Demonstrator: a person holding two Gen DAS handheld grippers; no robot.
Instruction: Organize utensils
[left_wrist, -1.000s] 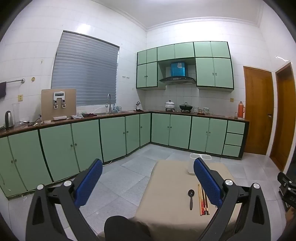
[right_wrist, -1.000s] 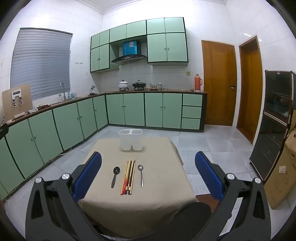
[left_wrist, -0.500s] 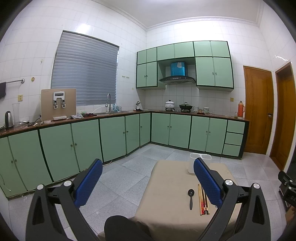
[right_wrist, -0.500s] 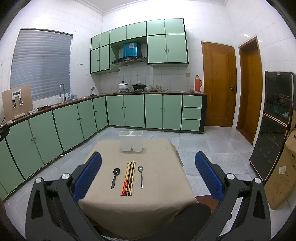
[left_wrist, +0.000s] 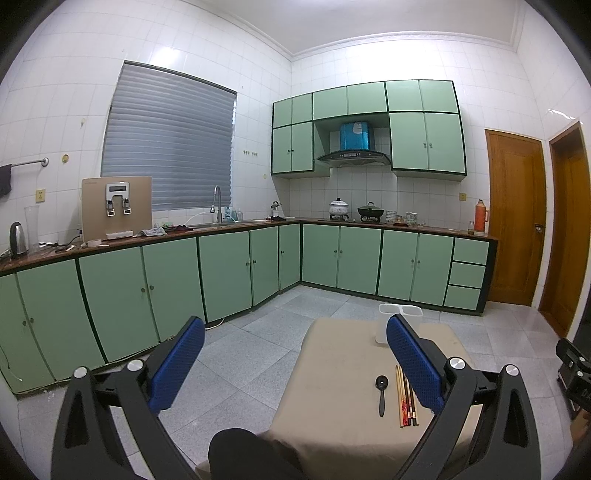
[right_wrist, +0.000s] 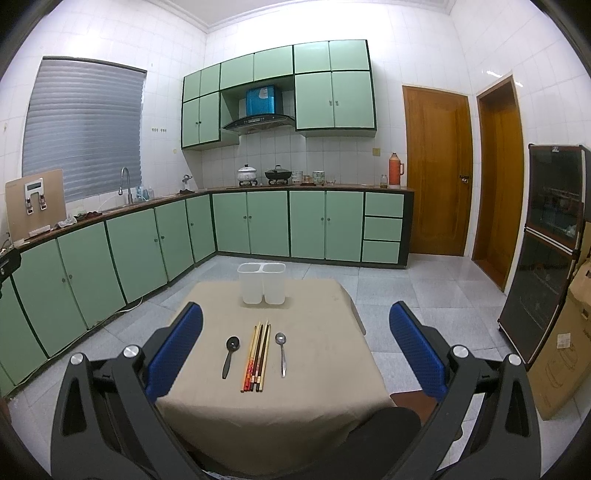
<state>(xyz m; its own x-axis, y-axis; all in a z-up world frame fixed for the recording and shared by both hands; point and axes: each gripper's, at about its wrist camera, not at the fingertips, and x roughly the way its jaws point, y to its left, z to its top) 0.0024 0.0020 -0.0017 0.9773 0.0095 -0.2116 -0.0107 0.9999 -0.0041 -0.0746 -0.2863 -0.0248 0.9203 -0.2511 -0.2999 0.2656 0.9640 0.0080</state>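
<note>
Since nothing is yet held, the sorting seems not to have begun. Seen from the left wrist, the left hand-held gripper (left_wrist: 295, 363) hangs with its blue pads spread wide and empty, aimed mostly at the grey floor tiles; the cloth-covered worktop (left_wrist: 340, 387) lies ahead and to its right, with the black spoon (left_wrist: 381, 393) and the chopsticks (left_wrist: 405, 400) just inside the right pad and the white utensil holder (left_wrist: 384, 325) farther ahead, partly hidden behind that pad. Seen from the right wrist, the right hand-held gripper (right_wrist: 295, 350) is likewise spread and empty, squarely facing the worktop (right_wrist: 325, 398): between its pads lie the black spoon (right_wrist: 229, 355), the chopsticks (right_wrist: 257, 357) bundled side by side, and a metal spoon (right_wrist: 282, 350), all flat, with the two-compartment holder (right_wrist: 262, 283) upright and well beyond them. Probably the next move calls for lowering one gripper onto a thin, flat utensil and pinching it cleanly. Green cabinets (right_wrist: 147, 243) line the white-tiled walls.
</note>
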